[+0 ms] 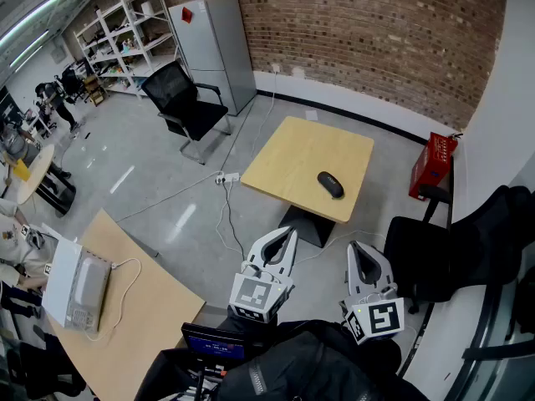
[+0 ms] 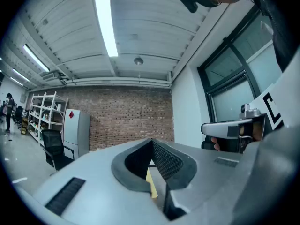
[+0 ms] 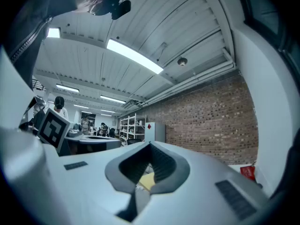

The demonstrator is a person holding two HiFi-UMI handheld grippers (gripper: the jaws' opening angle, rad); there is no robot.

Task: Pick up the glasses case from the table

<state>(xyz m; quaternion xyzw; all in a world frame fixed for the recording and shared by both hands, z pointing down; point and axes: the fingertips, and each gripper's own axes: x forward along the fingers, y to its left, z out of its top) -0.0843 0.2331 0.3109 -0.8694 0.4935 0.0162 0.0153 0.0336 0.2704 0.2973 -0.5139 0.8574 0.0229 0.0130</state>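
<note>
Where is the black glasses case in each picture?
Head view: the glasses case lies on the yellow table, just right of picture centre.
Left gripper view: not in it; only a yellow sliver, likely the table.
Right gripper view: not in it.
Shared landmark: the brick wall, in all three.

The left gripper (image 1: 282,241) and the right gripper (image 1: 362,256) are held level, side by side and a little apart, both pointing forward. Each has its jaws closed tip to tip, with nothing gripped between them.
</note>
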